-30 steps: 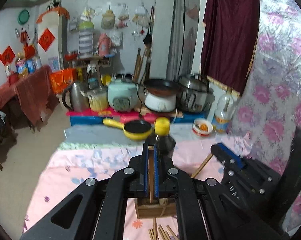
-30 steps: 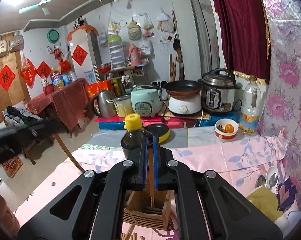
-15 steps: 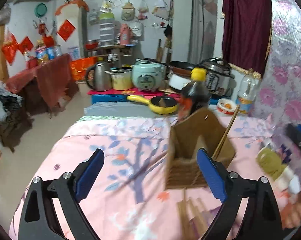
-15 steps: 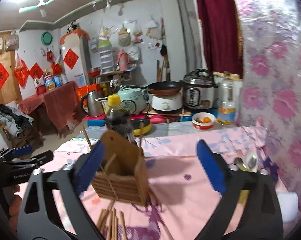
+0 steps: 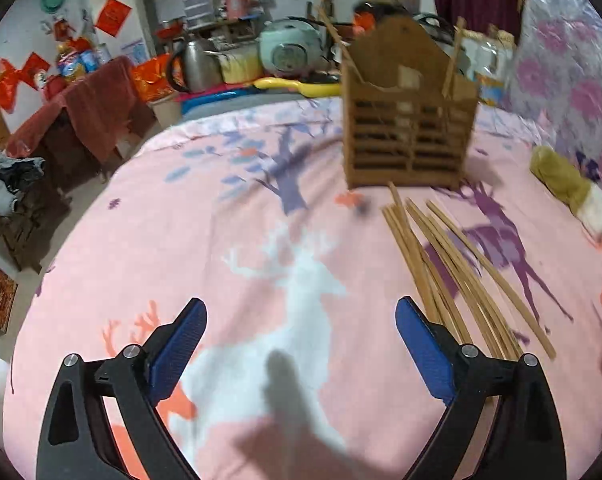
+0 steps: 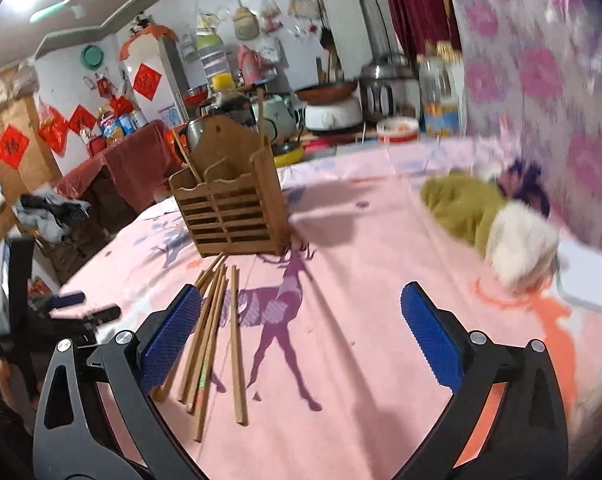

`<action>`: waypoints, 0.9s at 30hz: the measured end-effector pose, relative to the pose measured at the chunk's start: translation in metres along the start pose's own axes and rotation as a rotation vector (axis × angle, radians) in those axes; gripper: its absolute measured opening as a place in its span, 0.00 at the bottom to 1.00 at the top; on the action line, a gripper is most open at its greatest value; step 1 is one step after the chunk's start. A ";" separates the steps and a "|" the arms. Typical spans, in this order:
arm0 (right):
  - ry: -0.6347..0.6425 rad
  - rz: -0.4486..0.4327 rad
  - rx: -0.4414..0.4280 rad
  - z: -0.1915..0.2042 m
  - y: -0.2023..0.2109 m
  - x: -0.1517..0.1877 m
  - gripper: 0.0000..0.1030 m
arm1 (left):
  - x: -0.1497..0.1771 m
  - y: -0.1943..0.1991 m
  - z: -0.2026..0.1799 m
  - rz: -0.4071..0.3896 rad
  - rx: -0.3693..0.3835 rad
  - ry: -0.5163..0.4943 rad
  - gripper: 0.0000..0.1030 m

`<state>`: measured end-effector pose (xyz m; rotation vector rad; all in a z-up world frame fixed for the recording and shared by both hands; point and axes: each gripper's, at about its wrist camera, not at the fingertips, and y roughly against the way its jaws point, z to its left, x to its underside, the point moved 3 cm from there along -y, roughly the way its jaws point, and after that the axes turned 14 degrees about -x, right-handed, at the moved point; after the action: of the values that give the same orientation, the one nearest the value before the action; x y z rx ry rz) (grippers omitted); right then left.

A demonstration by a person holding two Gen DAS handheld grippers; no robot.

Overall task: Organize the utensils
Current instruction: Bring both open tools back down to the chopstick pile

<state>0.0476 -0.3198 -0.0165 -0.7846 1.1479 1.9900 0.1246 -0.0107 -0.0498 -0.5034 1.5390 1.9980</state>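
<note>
Your left gripper [image 5: 301,344] and right gripper [image 6: 301,332] both hang with fingers spread wide and empty, ready to straddle a stick. The chopsticks [image 5: 449,264] lie loose on the bench [image 5: 221,240] just in front of the holder [image 5: 409,120], fanned and overlapping. The holder is slatted brown wood, upright, with two chopsticks already leaning inside.

Black angular frames are carrying the left gripper [image 5: 301,330] and right gripper [image 6: 301,316], silver screws glinting at the joints, cross-hatched blue pads lining both sets of jaws.
</note>
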 end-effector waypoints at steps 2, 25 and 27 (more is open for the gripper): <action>-0.048 0.018 0.003 -0.008 -0.005 0.003 0.94 | 0.002 0.001 -0.007 -0.006 0.013 -0.030 0.91; -0.139 0.095 0.019 -0.028 -0.020 0.011 0.94 | 0.023 -0.012 -0.057 0.170 0.318 -0.136 0.31; -0.134 0.095 0.022 -0.027 -0.020 0.011 0.94 | 0.023 -0.013 -0.057 0.184 0.350 -0.125 0.25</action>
<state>0.0621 -0.3339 -0.0462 -0.5859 1.1457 2.0710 0.1128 -0.0585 -0.0892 -0.0975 1.8577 1.7936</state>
